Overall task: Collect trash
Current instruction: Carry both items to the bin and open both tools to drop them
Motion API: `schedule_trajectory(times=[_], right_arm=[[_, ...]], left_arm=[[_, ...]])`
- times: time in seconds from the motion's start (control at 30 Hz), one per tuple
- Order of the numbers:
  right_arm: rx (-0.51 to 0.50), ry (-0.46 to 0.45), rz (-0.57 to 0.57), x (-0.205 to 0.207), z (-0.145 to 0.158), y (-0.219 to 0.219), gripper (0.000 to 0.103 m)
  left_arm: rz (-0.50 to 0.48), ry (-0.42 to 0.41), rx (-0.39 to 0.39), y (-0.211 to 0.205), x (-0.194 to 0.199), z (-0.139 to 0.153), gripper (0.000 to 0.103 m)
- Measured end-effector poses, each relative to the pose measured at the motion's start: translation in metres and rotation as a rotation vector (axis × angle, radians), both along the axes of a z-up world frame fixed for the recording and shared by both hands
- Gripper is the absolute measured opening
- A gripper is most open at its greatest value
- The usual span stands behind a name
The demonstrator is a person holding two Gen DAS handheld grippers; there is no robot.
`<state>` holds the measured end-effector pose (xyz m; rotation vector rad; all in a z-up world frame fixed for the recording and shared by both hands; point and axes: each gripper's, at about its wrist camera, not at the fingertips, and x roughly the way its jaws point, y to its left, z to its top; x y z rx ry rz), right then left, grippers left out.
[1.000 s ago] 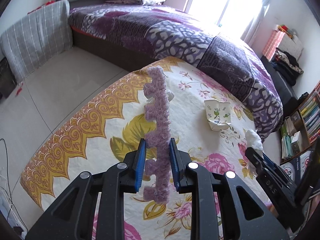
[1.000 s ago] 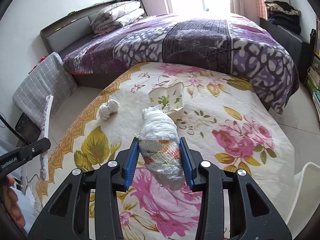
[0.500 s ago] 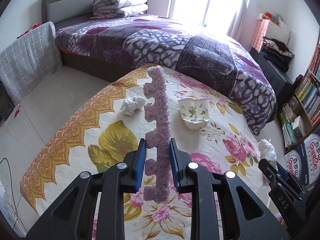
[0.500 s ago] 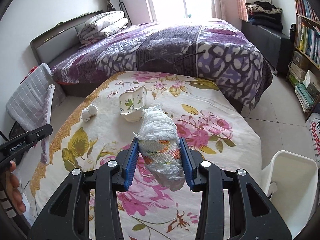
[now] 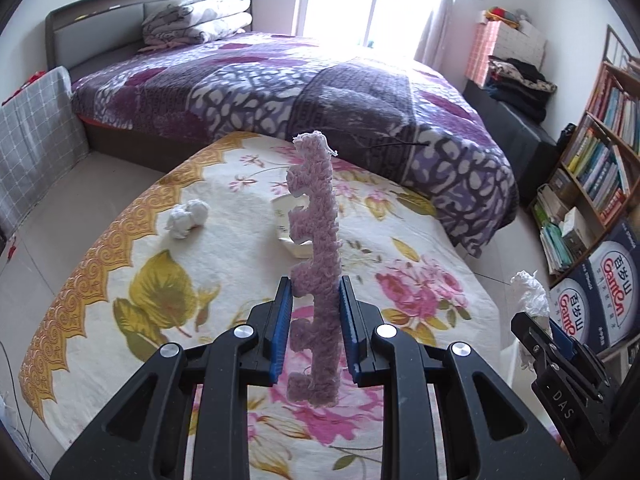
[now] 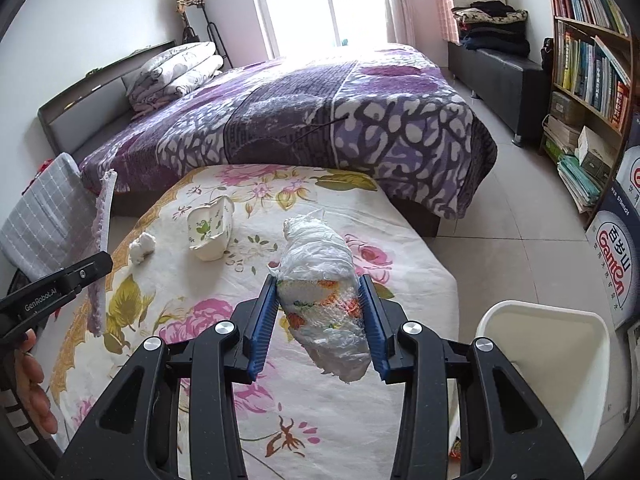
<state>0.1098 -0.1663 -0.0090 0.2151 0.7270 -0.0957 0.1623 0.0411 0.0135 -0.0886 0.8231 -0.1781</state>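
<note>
Lilac fuzzy foam strip (image 5: pixel 316 264), notched along one edge, stands upright at frame centre, clamped between the blue pads of the left gripper (image 5: pixel 314 330). The right gripper (image 6: pixel 318 322), jaws closed part-way, grips a crumpled plastic-bag bundle (image 6: pixel 320 280) at centre frame. On the floral tablecloth (image 6: pixel 332 412), a crushed paper cup (image 6: pixel 210 234) and a tissue wad (image 6: pixel 142 246) lie left of centre. A white bin (image 6: pixel 548 364) sits at lower right.
</note>
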Motion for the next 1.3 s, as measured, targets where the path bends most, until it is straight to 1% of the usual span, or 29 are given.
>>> schedule_trajectory(times=[0.2, 0.43, 0.53, 0.73, 0.77, 0.8, 0.83, 0.87, 0.9, 0.93, 1.03, 1.1, 1.3], right_arm=[[-0.005, -0.003, -0.074, -0.013, 0.006, -0.034, 0.039], [-0.014, 0.019, -0.184, -0.034, 0.009, -0.083, 0.039], [-0.017, 0.045, -0.230, -0.042, 0.004, -0.102, 0.039], [-0.048, 0.148, -0.308, -0.057, -0.014, -0.135, 0.041], [-0.055, 0.158, -0.321, -0.060, -0.016, -0.138, 0.043], [-0.063, 0.164, -0.334, -0.063, -0.017, -0.142, 0.046], [-0.073, 0.170, -0.348, -0.066, -0.018, -0.147, 0.053], [-0.081, 0.174, -0.358, -0.068, -0.019, -0.149, 0.058], [-0.093, 0.175, -0.376, -0.073, -0.019, -0.153, 0.066], [-0.101, 0.173, -0.397, -0.077, -0.018, -0.157, 0.072], [-0.110, 0.166, -0.440, -0.087, -0.019, -0.171, 0.078], [-0.098, 0.162, -0.469, -0.094, -0.018, -0.182, 0.080], [-0.056, 0.147, -0.539, -0.111, -0.014, -0.210, 0.083]], left_arm=[[-0.082, -0.001, -0.005, -0.043, -0.003, -0.001, 0.024], [-0.195, 0.000, 0.021, -0.093, -0.015, -0.009, 0.024], [-0.240, 0.002, 0.032, -0.111, -0.022, -0.013, 0.024], [-0.332, 0.012, 0.046, -0.148, -0.035, -0.021, 0.024], [-0.348, 0.015, 0.044, -0.152, -0.037, -0.022, 0.024], [-0.367, 0.018, 0.044, -0.159, -0.041, -0.022, 0.024], [-0.384, 0.018, 0.044, -0.165, -0.044, -0.023, 0.024], [-0.403, 0.017, 0.046, -0.171, -0.047, -0.024, 0.024], [-0.422, 0.018, 0.046, -0.178, -0.051, -0.025, 0.024], [-0.440, 0.021, 0.044, -0.184, -0.054, -0.026, 0.024], [-0.498, 0.033, 0.040, -0.203, -0.063, -0.029, 0.024], [-0.530, 0.042, 0.042, -0.213, -0.068, -0.032, 0.024], [-0.619, 0.073, 0.045, -0.243, -0.085, -0.043, 0.024]])
